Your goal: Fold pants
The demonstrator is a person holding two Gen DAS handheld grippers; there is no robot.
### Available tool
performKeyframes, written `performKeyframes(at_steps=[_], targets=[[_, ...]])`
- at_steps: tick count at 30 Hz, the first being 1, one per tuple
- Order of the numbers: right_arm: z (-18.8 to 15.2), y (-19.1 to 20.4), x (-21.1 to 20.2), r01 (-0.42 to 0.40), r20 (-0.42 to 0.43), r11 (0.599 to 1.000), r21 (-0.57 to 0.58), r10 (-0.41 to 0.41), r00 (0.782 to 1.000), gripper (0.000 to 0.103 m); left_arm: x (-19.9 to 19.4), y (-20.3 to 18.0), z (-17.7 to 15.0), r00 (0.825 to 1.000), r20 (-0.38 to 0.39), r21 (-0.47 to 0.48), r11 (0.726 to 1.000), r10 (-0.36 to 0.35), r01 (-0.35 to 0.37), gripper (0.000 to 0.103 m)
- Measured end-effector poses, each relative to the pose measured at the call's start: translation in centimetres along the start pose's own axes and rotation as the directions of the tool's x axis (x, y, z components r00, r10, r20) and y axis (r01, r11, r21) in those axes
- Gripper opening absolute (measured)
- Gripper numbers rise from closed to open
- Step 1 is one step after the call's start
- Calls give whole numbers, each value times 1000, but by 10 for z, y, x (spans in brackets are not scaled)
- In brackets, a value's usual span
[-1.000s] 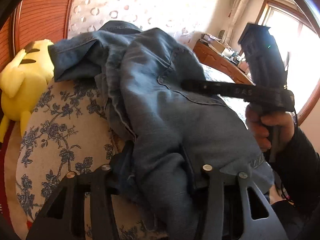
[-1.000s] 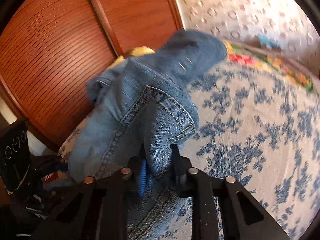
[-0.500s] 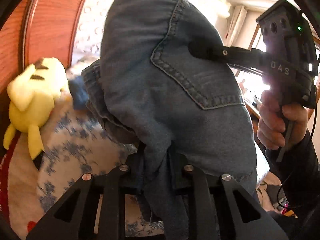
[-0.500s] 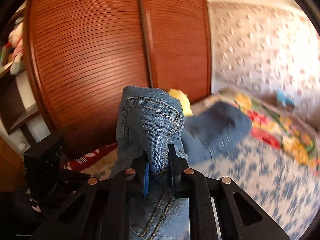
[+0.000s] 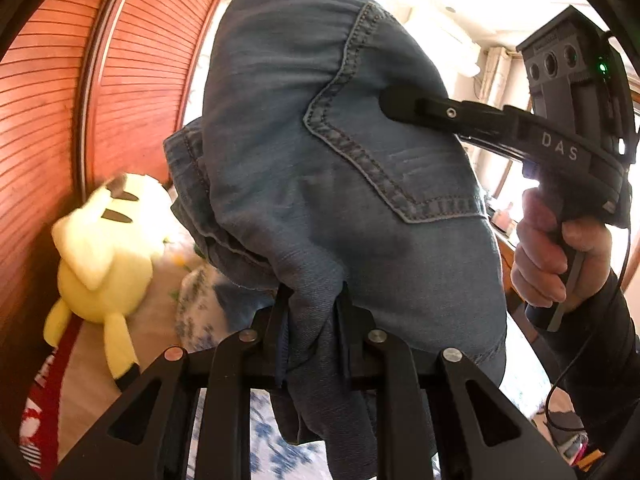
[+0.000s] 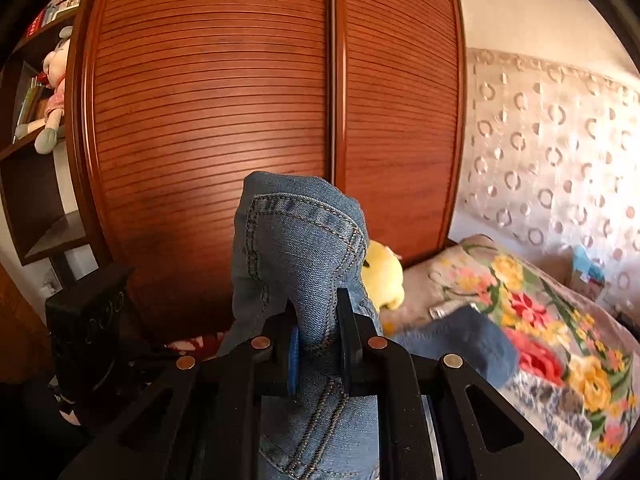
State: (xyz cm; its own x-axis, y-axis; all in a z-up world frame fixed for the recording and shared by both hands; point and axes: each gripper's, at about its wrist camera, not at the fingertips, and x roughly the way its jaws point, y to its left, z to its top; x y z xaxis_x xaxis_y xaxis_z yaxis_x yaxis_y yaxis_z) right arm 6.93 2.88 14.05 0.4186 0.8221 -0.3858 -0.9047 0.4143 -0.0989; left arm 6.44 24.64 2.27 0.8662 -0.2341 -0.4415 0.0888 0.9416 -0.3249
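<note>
**Jeans lifted in both grippers, ready to be shaken out**

You have the pants [image 5: 344, 184] off the bed [image 6: 560, 340] and hanging in the air, filling the centre of the left wrist view. Your left gripper [image 5: 310, 320] is clamped on a bunched fold of denim at the bottom centre of that frame, and your right gripper [image 6: 316, 324] is closed on a thick stitched seam edge at the lower middle of its own view. In the left view that same right gripper reaches in from the right side, its finger laid against the back pocket, with your right hand [image 5: 560, 256] wrapped round the handle.

Expect this cloth to be soft but weighty. Denim drapes and sags under its own weight, yet the doubled seams and waistband are stiff and bulky, so they give the pads something firm to bite. It probably won't slip easily; the weave is coarse. Bunched holds like the left one tend to hide twists, so judge the hang before laying it down. The best places to hold are likely the two ends of the waistband, or matching side seams.

The pants are mid-blue, faded, with paler contrast stitching outlining the pocket. One part trails down to the floral bedspread at the lower right of the right view. A yellow plush toy [image 5: 104, 256] sits at the left.
</note>
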Motion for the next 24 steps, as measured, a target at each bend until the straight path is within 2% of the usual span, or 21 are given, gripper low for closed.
performKeyframes(at_steps=[8, 12, 15, 18, 22, 24], targets=[[8, -34, 44, -60, 34, 998, 32, 59, 998, 15, 8, 25, 35, 998, 5, 7, 998, 69, -69, 20], [-2, -71, 75, -46, 54, 993, 108, 40, 998, 15, 39, 36, 58, 995, -30, 38, 995, 94, -93, 21], [-28, -121, 100, 5, 51, 977, 214, -17, 999, 15, 82, 47, 75, 990, -80, 76, 991, 113, -107, 21], [-69, -172, 121, 76, -18, 939, 335, -75, 997, 15, 130, 47, 81, 981, -155, 114, 988, 117, -100, 22], [-113, -214, 128, 159, -118, 909, 384, -122, 985, 16, 171, 37, 77, 968, -235, 154, 987, 88, -52, 26], [-128, -222, 125, 197, -161, 901, 386, -144, 976, 16, 182, 35, 75, 963, -257, 158, 987, 81, -41, 31]])
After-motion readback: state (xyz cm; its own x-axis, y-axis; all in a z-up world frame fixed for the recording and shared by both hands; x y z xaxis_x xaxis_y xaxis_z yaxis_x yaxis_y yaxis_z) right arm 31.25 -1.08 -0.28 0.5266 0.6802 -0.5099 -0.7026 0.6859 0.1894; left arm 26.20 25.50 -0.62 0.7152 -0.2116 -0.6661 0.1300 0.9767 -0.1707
